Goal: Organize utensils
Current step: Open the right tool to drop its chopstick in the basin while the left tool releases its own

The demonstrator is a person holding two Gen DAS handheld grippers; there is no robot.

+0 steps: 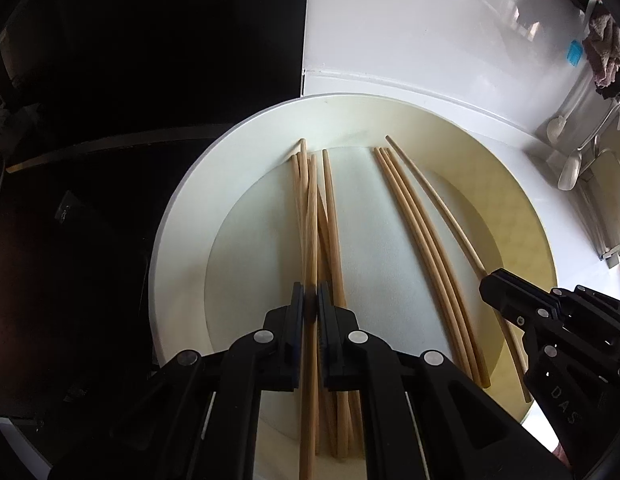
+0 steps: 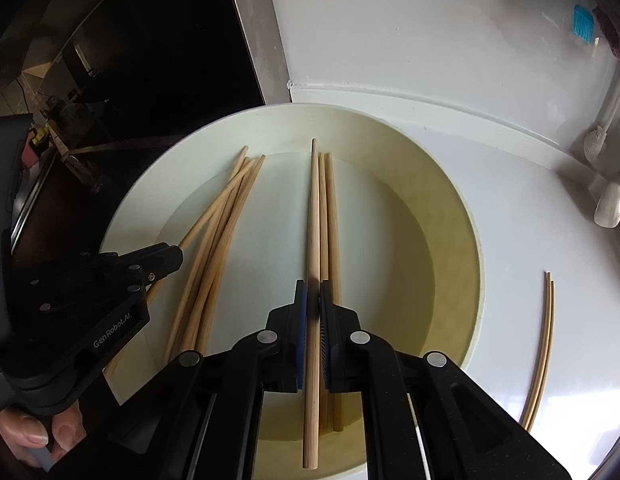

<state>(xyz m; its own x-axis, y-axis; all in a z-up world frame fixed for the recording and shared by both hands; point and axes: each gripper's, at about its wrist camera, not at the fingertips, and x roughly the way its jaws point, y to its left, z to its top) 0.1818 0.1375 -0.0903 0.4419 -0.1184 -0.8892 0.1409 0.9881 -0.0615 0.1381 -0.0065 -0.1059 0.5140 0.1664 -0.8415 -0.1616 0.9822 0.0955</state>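
Note:
A large cream plate (image 1: 182, 216) (image 2: 457, 216) on a white counter holds several wooden chopsticks. My left gripper (image 1: 310, 304) is shut on one chopstick (image 1: 310, 220) above a crossed bundle (image 1: 329, 208) on the plate's left side. My right gripper (image 2: 313, 300) is shut on another chopstick (image 2: 313, 208), held just over two sticks (image 2: 329, 220) lying in the plate. Each gripper shows in the other's view: the right gripper (image 1: 495, 286) grips a pale stick at the plate's right, and the left gripper (image 2: 172, 256) sits over the left bundle (image 2: 218, 232).
Two thin chopsticks (image 2: 549, 340) lie on the white counter right of the plate. White spoons (image 1: 569, 172) (image 2: 609, 204) rest at the far right by a rack. A dark surface borders the plate on the left. A person's fingers (image 2: 38, 432) hold the left gripper's handle.

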